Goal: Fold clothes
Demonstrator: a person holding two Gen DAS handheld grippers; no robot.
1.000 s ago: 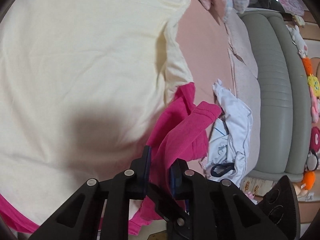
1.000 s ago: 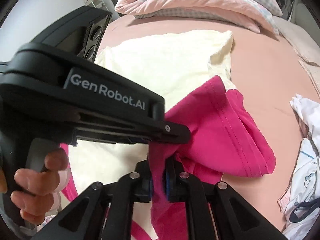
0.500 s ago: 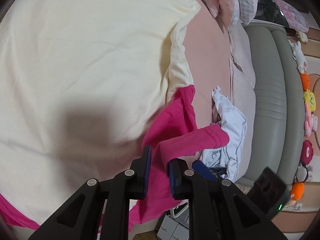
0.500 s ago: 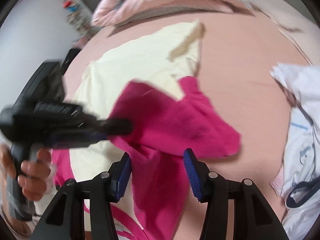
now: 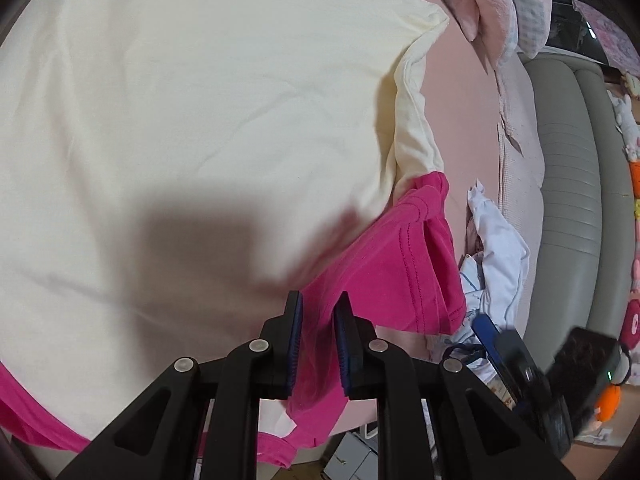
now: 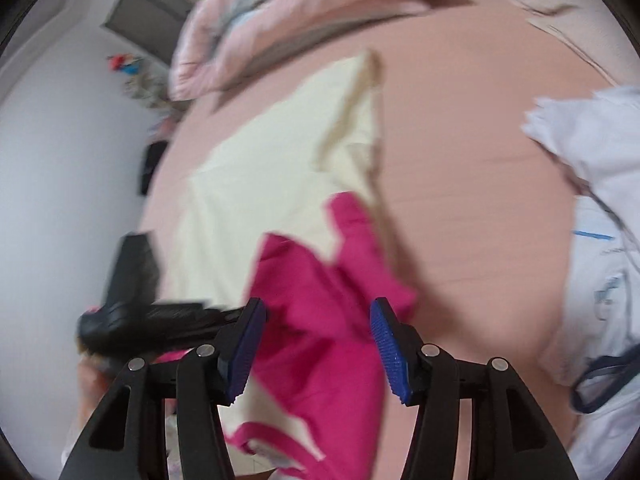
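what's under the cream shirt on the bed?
Pink fabric pokes out from beneath the cream shirt at its right edge and bottom-left corner. How far it runs underneath is covered.

Left gripper (image 5: 317, 340) pinches a fold of pink sleeve (image 5: 384, 276). Cream shirt body (image 5: 192, 112) lies flat on the pink bedsheet (image 5: 464, 120).

A magenta sleeve (image 5: 384, 268) of the cream-bodied shirt (image 5: 192, 120) runs between the left jaws, pinched there, its stitched hem bunched just ahead and to the right of them — the cream panel spreads flat ahead and to the left. Between the wide-apart right jaws, untouched, the same magenta cloth (image 6: 320, 320) lies crumpled. A white garment (image 6: 600, 240) sits heaped well to the right.
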